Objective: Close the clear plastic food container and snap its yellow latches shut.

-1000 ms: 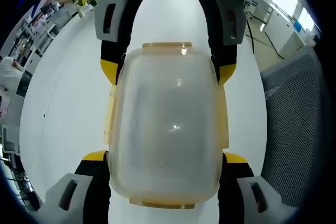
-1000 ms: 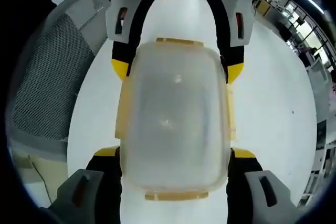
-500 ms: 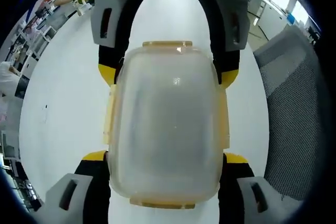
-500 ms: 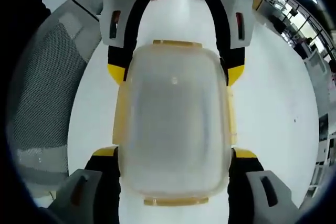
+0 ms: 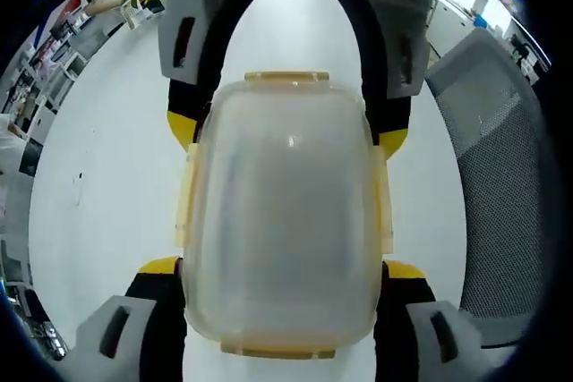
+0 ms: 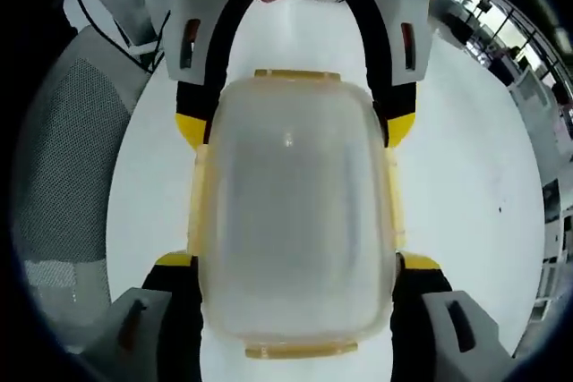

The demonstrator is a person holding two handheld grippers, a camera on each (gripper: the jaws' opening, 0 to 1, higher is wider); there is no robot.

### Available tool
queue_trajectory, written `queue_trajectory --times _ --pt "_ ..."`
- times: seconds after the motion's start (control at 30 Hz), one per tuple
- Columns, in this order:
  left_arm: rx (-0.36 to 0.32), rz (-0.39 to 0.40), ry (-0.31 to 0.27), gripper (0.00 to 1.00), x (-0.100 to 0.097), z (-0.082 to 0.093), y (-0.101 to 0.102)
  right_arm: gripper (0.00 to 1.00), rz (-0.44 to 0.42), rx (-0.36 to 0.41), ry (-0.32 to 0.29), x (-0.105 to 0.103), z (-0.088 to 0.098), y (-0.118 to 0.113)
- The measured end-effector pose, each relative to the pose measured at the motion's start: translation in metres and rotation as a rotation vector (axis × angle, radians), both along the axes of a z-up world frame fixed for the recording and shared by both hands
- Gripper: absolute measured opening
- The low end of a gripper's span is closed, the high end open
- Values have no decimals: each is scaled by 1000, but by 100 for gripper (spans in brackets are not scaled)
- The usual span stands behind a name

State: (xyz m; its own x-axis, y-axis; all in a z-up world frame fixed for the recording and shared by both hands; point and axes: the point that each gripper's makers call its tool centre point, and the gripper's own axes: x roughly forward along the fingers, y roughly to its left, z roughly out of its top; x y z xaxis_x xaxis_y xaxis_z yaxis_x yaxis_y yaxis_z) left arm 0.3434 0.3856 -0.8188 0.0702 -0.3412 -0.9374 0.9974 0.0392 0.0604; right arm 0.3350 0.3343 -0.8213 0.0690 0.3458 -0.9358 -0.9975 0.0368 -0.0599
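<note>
Between the two grippers, the clear plastic food container is held from opposite ends above a white table. Seen from the left gripper, its own yellow-tipped jaws press against the container's long sides at the near end, while the right gripper grips the far end facing it; the right gripper view shows the mirror of this, with its own jaws at the near end and the left gripper beyond. Both tools are pinching the container, jaws spread only as wide as its body.

The lid looks seated, and the yellow latches run along all four edges, one lying just ahead of each tool's jaws at the long sides and one at each short end. Whether every latch is fully snapped I cannot tell; the side ones seem folded down against the wall.

A grey mesh chair stands off to one side, well apart.

Risks from here: the smooth, slightly rounded walls could slide out if one tool loosens first, dropping the container; squeezing harder could bow the walls and pop a latch or unseat the lid
</note>
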Motion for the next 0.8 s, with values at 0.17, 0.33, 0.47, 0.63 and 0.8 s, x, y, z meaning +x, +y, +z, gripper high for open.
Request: queue_trajectory --times 0.17,0.33,0.47,0.63,0.8 --pt "-16 3 3 86 8 0 2 87 0 -7 -7 9 -2 3" --pt "-17 -2 5 86 22 0 5 88 -11 -12 7 23 -3 8" --pt "-24 -4 5 86 33 0 8 88 -14 -19 8 32 -3 10" --pt "-21 -5 7 86 46 0 13 88 -11 -19 13 45 -2 15" --pt "-24 -9 7 86 63 1 16 88 -16 -22 12 61 -2 18"
